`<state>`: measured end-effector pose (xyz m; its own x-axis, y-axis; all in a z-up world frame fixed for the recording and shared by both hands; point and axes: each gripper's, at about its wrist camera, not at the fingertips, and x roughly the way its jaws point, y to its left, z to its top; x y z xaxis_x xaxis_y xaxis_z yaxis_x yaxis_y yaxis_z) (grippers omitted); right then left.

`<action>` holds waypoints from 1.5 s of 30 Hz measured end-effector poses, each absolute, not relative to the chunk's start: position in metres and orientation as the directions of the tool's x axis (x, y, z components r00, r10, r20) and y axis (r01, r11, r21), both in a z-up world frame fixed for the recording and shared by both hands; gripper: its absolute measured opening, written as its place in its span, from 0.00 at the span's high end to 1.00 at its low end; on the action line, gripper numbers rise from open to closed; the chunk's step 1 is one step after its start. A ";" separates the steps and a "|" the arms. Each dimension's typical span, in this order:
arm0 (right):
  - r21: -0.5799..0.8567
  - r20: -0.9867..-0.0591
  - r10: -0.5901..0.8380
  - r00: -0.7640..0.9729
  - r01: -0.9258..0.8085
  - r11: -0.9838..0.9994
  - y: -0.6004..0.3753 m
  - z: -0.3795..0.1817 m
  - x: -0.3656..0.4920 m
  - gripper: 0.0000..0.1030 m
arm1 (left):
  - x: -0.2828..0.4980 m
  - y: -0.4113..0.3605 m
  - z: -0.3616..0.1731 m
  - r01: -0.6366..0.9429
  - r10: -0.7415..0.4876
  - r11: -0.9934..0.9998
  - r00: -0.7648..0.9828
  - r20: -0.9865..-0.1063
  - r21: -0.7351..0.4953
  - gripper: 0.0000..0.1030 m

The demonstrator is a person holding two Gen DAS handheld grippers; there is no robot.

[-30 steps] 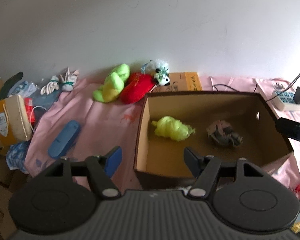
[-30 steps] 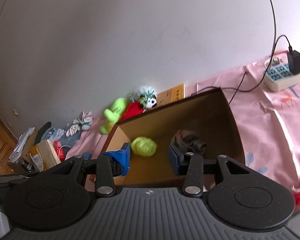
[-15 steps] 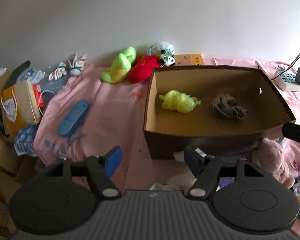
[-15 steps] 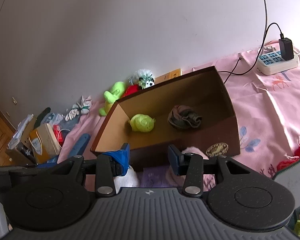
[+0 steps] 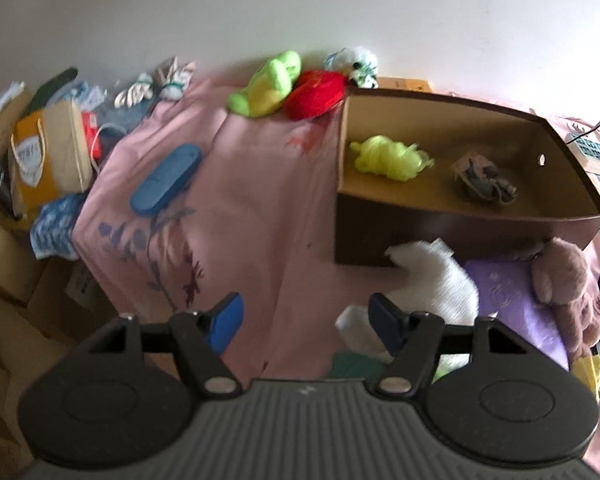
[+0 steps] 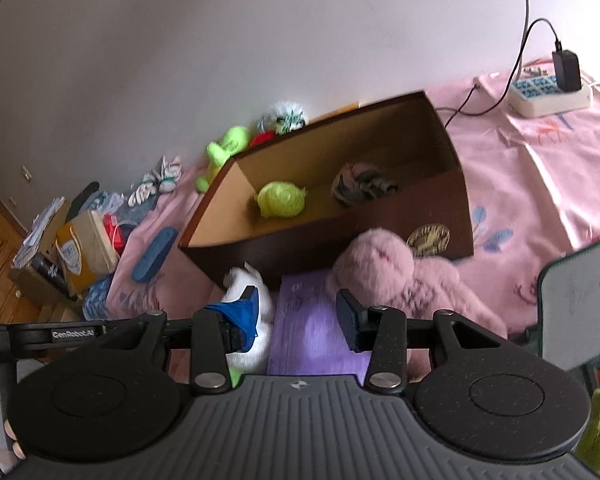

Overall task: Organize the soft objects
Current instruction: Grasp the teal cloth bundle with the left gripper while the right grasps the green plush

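A brown cardboard box [image 5: 452,226] [image 6: 440,208] lies open on the pink sheet. Inside it are a yellow-green soft bundle [image 5: 388,156] [image 6: 282,200] and a grey-brown soft bundle [image 5: 484,178] [image 6: 360,184]. Against the box's near wall lie a white plush [image 5: 432,280] [image 6: 256,286], a purple cushion [image 5: 512,300] [image 6: 312,320] and a pink plush animal [image 5: 568,280] [image 6: 400,272]. My left gripper [image 5: 306,320] is open over bare sheet, left of the white plush. My right gripper [image 6: 298,316] is open above the purple cushion, nothing between its fingers.
By the wall behind the box lie a green plush [image 5: 268,84], a red plush [image 5: 316,92] and a white panda toy [image 5: 358,64]. A blue flat case [image 5: 166,178] rests on the sheet. Bags and cartons [image 5: 48,160] crowd the left; a power strip [image 6: 548,94] sits far right.
Both grippers have drawn back from the box and tipped downward. The white plush, purple cushion and pink plush in front of the box have come into view. Neither gripper's opening has changed.
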<state>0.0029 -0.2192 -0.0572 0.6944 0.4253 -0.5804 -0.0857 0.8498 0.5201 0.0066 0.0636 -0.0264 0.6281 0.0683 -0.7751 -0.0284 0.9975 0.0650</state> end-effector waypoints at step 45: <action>0.691 -0.658 0.705 0.265 -0.160 0.705 -0.139 -0.128 -0.002 0.63 | -0.022 0.091 -0.144 0.110 -0.067 0.994 0.494 -0.867 -0.014 0.28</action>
